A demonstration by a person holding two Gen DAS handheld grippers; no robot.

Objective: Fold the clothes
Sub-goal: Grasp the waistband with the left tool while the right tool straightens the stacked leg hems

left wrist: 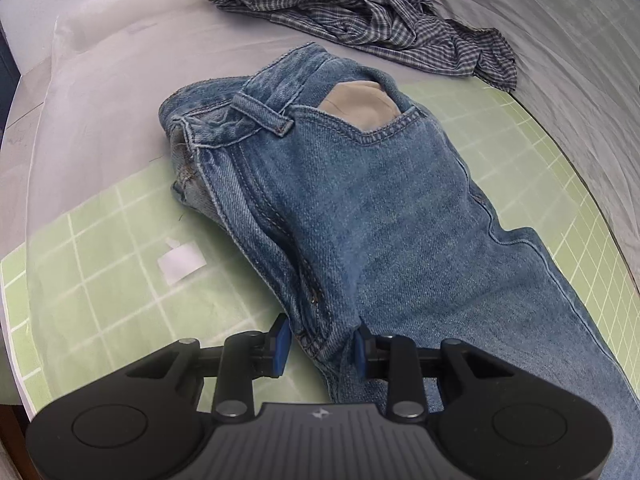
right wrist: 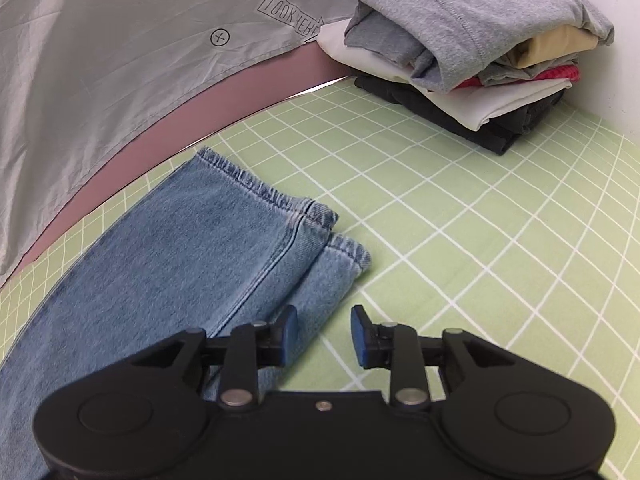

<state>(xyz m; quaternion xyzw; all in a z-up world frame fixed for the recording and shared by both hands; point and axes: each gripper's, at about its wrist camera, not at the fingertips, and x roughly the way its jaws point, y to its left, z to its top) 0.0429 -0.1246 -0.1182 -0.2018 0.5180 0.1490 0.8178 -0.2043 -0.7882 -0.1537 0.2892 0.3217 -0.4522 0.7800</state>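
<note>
A: Two claws report?

B: I read left claw [left wrist: 320, 346] agape, straddling a crotch-seam ridge of the jeans [left wrist: 360, 208]; right claw [right wrist: 325, 334] agape, empty, beside the hems. Jeans lie halved lengthwise on the tabletop [right wrist: 480, 240].

A: Next?

B: Pinch, then fold crosswise.

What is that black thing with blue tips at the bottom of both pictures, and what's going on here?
Each is a hand-held gripper, a two-finger clamp a person carries, with a camera looking along its fingers. The left hand-held gripper has its blue pads around a ridge of the blue denim jeans, near the waist; whether it pinches is unclear. The right hand-held gripper is open and empty beside the leg hems. On the green checked mat also sit a stack of folded clothes and a crumpled checked shirt.
</note>
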